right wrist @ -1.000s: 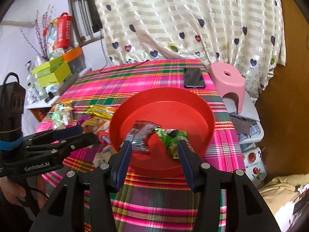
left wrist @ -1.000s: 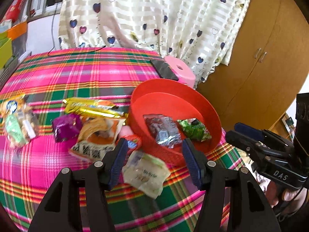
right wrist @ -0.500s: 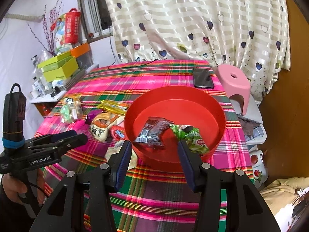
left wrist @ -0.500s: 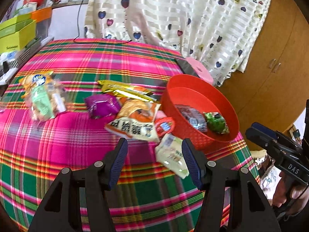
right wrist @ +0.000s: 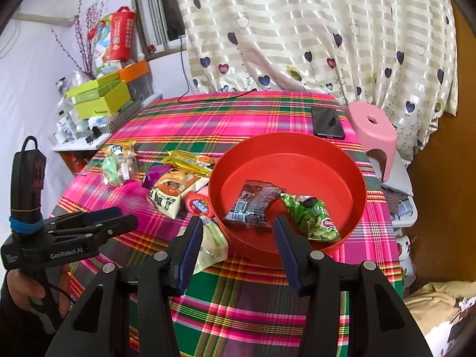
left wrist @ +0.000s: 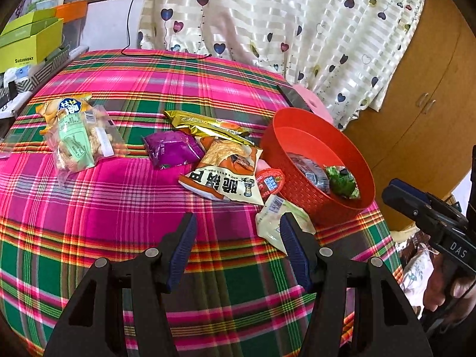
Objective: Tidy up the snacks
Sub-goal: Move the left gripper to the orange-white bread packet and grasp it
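Note:
A red basket (left wrist: 300,199) (right wrist: 354,184) sits near the table's right edge, holding a dark brown packet (right wrist: 253,202) and a green packet (right wrist: 312,217). Left of it lie loose snacks: a pale packet (left wrist: 273,223), a red jelly cup (left wrist: 269,181), an orange-white bag (left wrist: 226,172), a purple packet (left wrist: 172,148), a gold packet (left wrist: 205,125) and a clear bag of treats (left wrist: 80,131). My left gripper (left wrist: 238,238) hovers open and empty over the cloth, its right finger at the pale packet's edge. My right gripper (right wrist: 235,244) hangs open and empty before the basket's near wall.
A black phone (right wrist: 327,122) lies on the plaid tablecloth (left wrist: 104,208) behind the basket. A pink stool (right wrist: 372,128) stands off the table's right side. Green and orange boxes (right wrist: 101,95) crowd a shelf at the left. A heart-print curtain hangs behind.
Both grippers have drawn back from the basket; the left one also swung left, bringing the whole row of loose snacks into its view. Their jaws kept the same width.

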`<state>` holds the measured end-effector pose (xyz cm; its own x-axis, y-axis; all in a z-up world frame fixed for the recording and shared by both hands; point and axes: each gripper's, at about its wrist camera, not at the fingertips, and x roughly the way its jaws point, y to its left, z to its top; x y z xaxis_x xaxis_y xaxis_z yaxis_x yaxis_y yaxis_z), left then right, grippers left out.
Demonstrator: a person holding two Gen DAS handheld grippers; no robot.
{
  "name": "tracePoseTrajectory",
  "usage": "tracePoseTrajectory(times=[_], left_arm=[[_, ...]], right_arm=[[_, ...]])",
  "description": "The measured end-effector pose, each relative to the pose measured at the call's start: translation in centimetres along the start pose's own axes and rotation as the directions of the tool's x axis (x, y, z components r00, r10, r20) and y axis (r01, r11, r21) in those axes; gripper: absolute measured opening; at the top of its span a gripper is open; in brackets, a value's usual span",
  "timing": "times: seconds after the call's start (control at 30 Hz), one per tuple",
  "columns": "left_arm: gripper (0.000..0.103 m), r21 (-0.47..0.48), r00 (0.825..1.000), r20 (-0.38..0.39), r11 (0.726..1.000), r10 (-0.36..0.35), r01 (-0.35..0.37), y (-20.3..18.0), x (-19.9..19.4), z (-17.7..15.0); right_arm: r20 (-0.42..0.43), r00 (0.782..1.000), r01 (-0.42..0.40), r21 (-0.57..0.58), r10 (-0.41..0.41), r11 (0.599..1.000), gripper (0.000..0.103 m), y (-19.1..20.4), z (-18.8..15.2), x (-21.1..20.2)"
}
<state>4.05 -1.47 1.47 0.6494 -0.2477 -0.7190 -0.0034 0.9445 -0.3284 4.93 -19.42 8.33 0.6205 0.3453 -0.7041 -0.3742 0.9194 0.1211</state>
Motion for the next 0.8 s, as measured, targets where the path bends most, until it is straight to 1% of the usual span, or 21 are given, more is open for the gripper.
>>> tracePoseTrajectory(times=[0.23,0.5,0.7,0.8], left_arm=[[0.059,-0.003,1.0,-0.012,1.0,-0.008,0.008,0.5,1.1,0.6],[0.059,0.017,1.0,-0.007,1.0,-0.019,0.019,0.5,2.4,2.7],[0.059,0.051,1.0,-0.007,0.999,0.019,-0.019,0.5,4.0,4.0],[0.059,0.063,0.999,-0.023,0.998,0.03,-0.028,0.6,5.2,4.4]], right_arm=[[-0.019,1.0,-0.017,-0.012,0.016,1.0,0.048,0.6,0.6,1.2],[-0.03,0.999,-0.045,-0.02,0.044,0.999,0.048,0.9,1.2,2.9],[-0.045,0.997,-0.057,-0.024,0.056,0.998,0.048,1.2,1.8,4.2],[-0.053,0.997,-0.06,-0.026,0.058,0.998,0.048,1.1,2.1,4.8]])
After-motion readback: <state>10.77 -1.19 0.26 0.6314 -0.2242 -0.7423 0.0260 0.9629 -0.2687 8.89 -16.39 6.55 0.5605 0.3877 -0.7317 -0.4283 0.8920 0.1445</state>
